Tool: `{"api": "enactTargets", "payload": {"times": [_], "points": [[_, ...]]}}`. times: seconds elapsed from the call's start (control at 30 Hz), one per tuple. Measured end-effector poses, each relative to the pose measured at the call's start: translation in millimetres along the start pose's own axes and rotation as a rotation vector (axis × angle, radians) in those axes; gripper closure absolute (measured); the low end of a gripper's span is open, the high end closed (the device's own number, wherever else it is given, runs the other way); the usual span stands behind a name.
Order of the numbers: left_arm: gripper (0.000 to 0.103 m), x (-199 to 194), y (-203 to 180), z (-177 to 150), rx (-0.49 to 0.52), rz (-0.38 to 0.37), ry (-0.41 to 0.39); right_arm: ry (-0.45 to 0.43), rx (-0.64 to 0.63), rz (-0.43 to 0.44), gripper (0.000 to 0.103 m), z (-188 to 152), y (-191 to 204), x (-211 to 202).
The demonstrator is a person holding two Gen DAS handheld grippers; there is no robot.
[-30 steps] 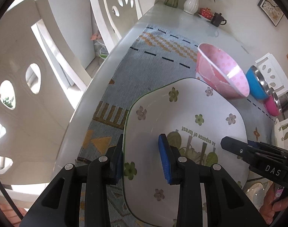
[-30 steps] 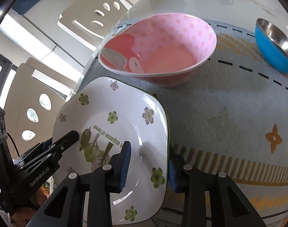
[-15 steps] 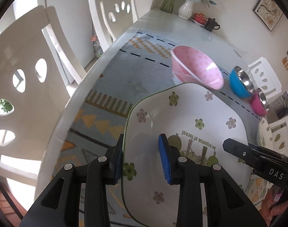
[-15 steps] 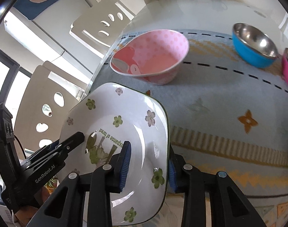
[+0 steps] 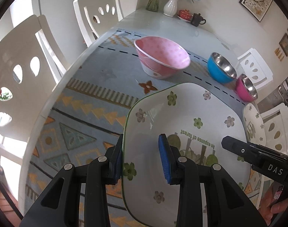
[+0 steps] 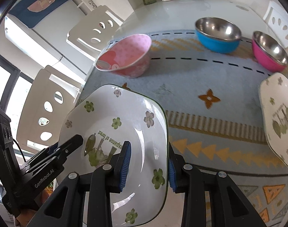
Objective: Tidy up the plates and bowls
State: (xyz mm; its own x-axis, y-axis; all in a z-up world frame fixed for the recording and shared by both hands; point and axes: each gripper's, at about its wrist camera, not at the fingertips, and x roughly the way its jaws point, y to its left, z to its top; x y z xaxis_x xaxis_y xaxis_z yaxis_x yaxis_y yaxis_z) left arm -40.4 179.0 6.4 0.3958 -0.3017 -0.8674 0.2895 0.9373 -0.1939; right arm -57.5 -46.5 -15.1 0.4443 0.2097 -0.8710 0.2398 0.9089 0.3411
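A white desk (image 5: 162, 28) carries a patterned blue runner (image 5: 98, 87) bearing pink (image 5: 160, 60), blue (image 5: 221, 68) and magenta bowls (image 5: 245, 89) and a floral plate (image 6: 278, 117).

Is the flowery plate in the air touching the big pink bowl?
Apart. In the right wrist view, blue mat shows between the flowery plate and the pink bowl.

Both wrist views look steeply down, close; share plate (image 5: 191, 124), table (image 5: 162, 28).

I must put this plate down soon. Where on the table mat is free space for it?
Free: the mat between the pink dotted bowl, the held plate and the second flowered plate. Crowded: the far right, where the blue bowl and magenta bowl sit close together.
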Motion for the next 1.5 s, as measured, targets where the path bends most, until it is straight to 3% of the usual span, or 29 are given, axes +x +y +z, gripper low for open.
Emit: {"api": "enactTargets", "payload": {"times": [0.77, 1.5], "points": [[0.073, 0.1, -37.3, -57.2, -0.038, 0.001, 0.044, 0.049, 0.011, 0.016, 0.068, -47.4, -44.6, -22.2], [0.073, 4.7, -27.3, -85.4, -0.022, -0.006, 0.102, 0.163, 0.018, 0.013, 0.067, -84.6, -47.6, -0.4]]}}
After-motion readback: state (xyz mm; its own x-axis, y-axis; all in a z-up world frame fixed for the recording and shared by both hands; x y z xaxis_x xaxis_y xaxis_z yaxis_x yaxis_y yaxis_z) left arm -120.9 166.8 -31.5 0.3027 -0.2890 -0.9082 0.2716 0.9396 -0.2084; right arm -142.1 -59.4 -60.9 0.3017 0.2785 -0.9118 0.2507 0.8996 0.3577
